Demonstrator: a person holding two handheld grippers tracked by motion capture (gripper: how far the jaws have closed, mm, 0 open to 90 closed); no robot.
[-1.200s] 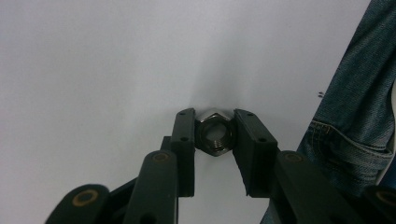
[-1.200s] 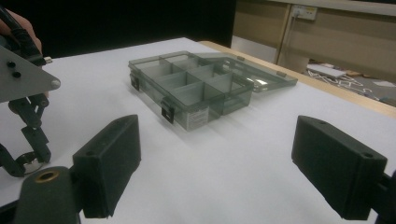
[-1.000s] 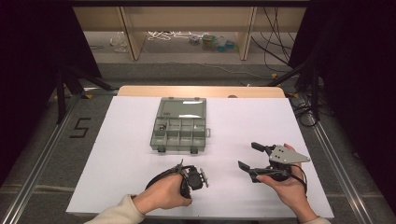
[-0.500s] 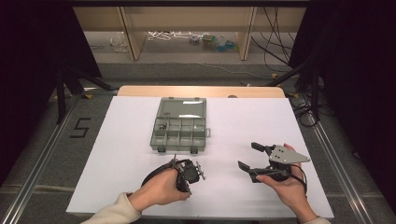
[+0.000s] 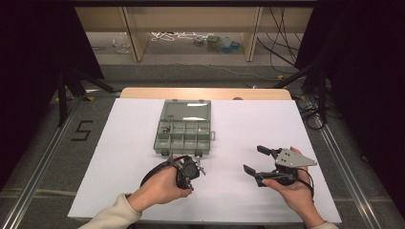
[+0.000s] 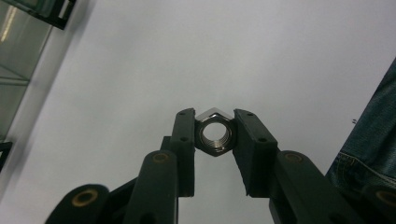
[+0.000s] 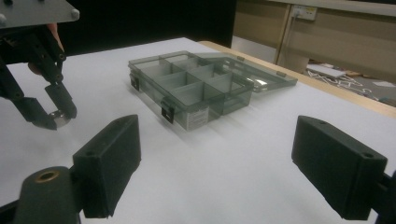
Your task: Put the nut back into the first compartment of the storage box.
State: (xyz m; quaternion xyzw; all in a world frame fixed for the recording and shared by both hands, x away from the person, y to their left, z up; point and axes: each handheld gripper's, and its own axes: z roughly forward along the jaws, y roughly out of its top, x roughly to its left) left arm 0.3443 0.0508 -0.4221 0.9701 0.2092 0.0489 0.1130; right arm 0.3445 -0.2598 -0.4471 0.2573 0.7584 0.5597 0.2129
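Observation:
A steel hex nut [image 6: 214,135] is clamped between the jaws of my left gripper [image 6: 215,113], which hangs just above the white sheet. In the high view that left gripper [image 5: 189,172] points down, a little nearer to me than the grey compartment box [image 5: 184,136]. The right gripper view shows the same left gripper [image 7: 50,115] with the nut [image 7: 60,117] at its tips. My right gripper [image 5: 252,160] rests low at the right, jaws wide apart and empty, aimed toward the box [image 7: 196,88]. The box's lid [image 5: 186,110] lies open on the far side.
A white sheet [image 5: 239,124] covers the table, with a wooden edge [image 5: 205,93] at the far end. A small metal part [image 5: 165,129] lies in a far-left compartment. A corner of the box [image 6: 18,42] and a jeans-clad leg [image 6: 369,149] appear in the left gripper view.
My left hand has risen and moved away from me toward the box, still gripping the nut. The right gripper has stayed put.

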